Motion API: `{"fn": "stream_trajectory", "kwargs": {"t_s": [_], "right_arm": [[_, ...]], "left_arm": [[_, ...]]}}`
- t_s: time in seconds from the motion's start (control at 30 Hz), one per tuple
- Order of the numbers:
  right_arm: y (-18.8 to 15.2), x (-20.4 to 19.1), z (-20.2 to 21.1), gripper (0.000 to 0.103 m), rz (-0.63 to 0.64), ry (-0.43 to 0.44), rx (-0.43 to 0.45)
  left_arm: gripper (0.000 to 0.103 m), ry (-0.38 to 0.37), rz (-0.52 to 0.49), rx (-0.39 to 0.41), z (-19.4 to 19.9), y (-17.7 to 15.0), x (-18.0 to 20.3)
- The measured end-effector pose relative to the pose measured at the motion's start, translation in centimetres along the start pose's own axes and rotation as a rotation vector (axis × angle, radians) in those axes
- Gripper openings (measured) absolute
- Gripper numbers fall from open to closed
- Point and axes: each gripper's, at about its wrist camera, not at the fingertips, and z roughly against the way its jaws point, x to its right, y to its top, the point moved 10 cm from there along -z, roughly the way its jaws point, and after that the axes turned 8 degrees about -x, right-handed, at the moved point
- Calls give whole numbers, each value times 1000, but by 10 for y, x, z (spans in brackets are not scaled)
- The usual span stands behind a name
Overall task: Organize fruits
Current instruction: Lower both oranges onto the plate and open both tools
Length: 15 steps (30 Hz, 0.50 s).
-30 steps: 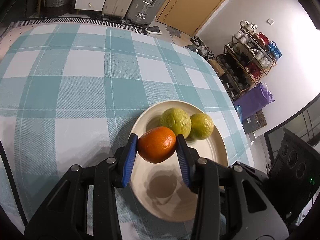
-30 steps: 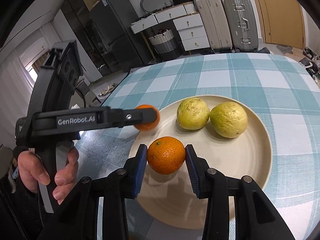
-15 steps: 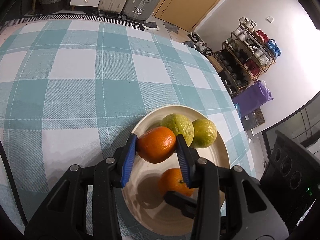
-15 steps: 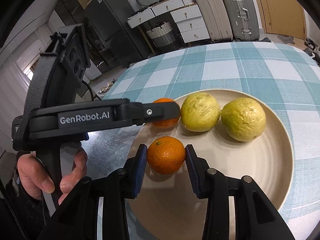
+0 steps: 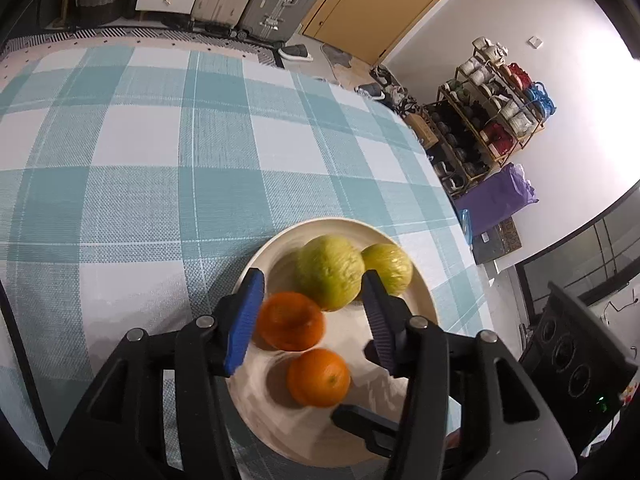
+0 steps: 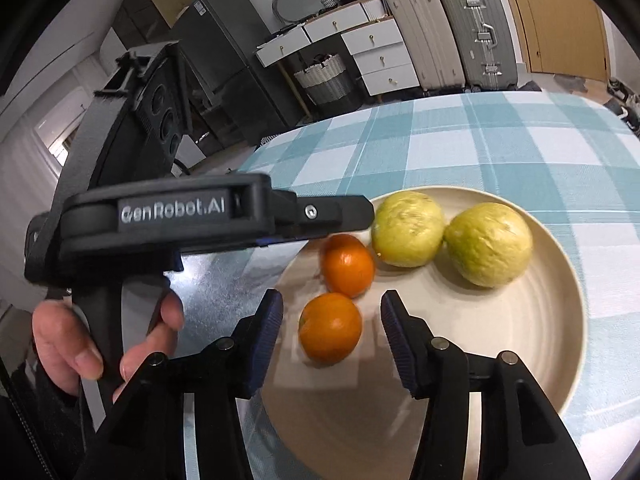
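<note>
Two oranges are sitting on the cream plate [image 6: 560, 320], and I'm gripping neither: the near orange [image 6: 330, 328] is lying loose between my right gripper [image 6: 332, 332] pads w/ daylight on both sides, and the far orange [image 5: 290, 321] is resting just beside the left pad of my left gripper [image 5: 312, 316], a gap showing on the right pad side. Both sets of jaws have just been opening, now standing abt partway apart. The fruit is looking smeared in both views, esp. the far orange, so I'm not telling whether its skin is touching that left pad. Behind the oranges two yellow-green fruits are sitting side by side: the left one [image 6: 407, 229] is nearly touching the far orange, the right one [image 6: 489, 245] is just beside it. My left gripper's body is crossing the right wrist view, covering the plate's left rim, w/ the person's hand [image 6: 80, 344] wrapped round its handle. In the left wrist view my own fingers are cutting off the plate's near edge. The plate is resting on a teal-and-white check tablecloth [image 5: 140, 168]; suitcases [image 6: 452, 32], white drawers [image 6: 380, 56] & a shoe rack [image 5: 492, 112] are standing beyond.
</note>
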Motion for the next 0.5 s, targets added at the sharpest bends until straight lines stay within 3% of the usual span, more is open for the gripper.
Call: {"fn": "stream_trajectory", "kwargs": {"t_s": [0.2,0.5], "right_arm": [[-12,7,29,65,-8,-24,43],[-29,19,68,66,-9,-85,83]], "left_arm": [[51,37,-11,34,22,-9,7],[52,119,-37,75,52,-51,16]]}}
